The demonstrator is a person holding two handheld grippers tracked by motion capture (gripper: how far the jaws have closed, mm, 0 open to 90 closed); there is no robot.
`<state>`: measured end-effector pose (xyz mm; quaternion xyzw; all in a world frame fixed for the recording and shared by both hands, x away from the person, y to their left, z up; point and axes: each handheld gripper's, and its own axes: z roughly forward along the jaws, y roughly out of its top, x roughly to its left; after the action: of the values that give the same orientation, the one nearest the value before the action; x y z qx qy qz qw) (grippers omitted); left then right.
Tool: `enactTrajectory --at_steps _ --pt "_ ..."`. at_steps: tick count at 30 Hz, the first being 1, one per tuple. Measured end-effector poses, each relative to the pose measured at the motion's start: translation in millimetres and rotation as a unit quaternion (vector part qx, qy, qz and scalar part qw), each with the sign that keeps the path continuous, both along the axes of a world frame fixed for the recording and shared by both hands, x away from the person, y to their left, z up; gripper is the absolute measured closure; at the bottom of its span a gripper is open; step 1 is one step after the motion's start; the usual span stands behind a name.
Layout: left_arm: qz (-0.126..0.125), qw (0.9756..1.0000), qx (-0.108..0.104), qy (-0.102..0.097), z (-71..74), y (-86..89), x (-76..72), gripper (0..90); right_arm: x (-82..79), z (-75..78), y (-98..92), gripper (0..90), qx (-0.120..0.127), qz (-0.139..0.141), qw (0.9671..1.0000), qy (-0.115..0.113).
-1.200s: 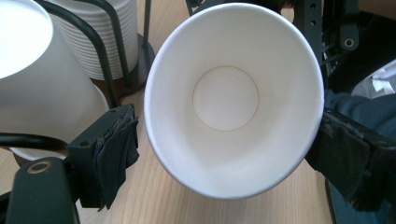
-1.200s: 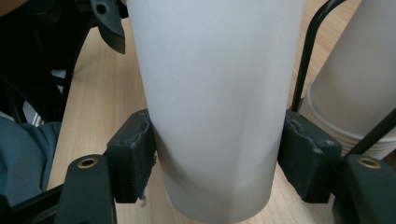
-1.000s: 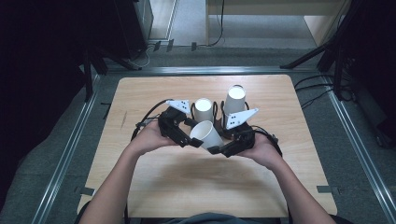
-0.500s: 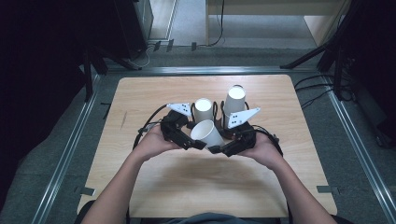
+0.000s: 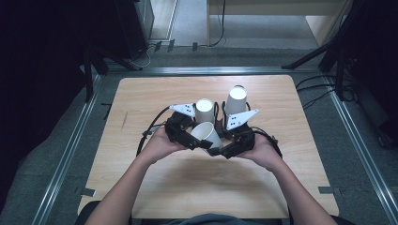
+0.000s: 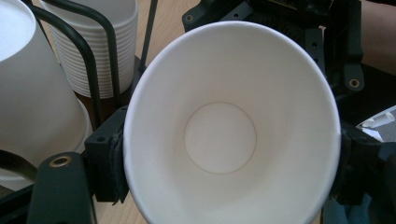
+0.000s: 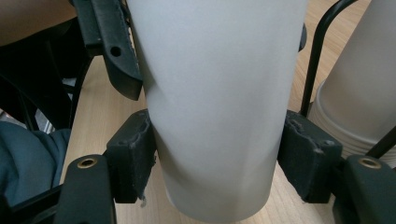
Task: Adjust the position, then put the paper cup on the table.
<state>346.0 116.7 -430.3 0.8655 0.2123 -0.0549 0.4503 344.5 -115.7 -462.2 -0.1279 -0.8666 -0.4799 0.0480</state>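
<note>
Closing further since the earlier frame, the left hand-held gripper (image 5: 199, 142) is squeezing the paper cup (image 5: 205, 133) at its rim, while the right hand-held gripper (image 5: 217, 151) is gripping its body above the table (image 5: 291, 101), near two upturned cup stacks (image 5: 236, 99).

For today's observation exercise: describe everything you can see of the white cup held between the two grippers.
The paper cup is plain white, tapered, empty, with a rolled rim and round base. It lies tilted above the wooden table, in front of two cup stacks. The left gripper, whose jaws have just been closing, pinches its rim; the right gripper clamps its body near the base.
</note>
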Motion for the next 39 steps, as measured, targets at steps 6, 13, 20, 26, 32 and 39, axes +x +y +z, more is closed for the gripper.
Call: enactTrajectory --at_steps 6,13,20,26,32,39 --pt "-0.001 0.9999 0.01 -0.005 0.2 -0.3 -1.2 24.0 0.5 -0.6 0.0 33.0 -0.001 0.002 1.0 0.005" --pt "-0.003 0.9999 0.01 -0.004 1.4 0.0 -1.7 24.6 -0.1 -0.9 0.1 31.0 -0.001 0.002 0.9999 0.011" --pt "0.0 1.0 0.0 0.0 4.5 6.2 -0.2 24.5 1.8 0.1 -4.6 24.9 -0.006 -0.01 0.9999 0.013" --pt "0.006 0.9999 0.004 -0.011 9.0 12.2 -0.4 24.5 0.9 0.5 -11.0 24.3 -0.01 -0.014 0.9998 0.01" --pt "0.003 0.9999 0.014 -0.008 7.8 17.7 1.0 24.5 -1.0 4.4 -18.5 24.3 -0.008 -0.019 0.9998 0.001" --pt "-0.007 0.9997 0.023 -0.011 7.6 25.2 1.2 24.4 -3.5 5.9 -29.6 24.1 -0.017 -0.024 0.9995 -0.006"
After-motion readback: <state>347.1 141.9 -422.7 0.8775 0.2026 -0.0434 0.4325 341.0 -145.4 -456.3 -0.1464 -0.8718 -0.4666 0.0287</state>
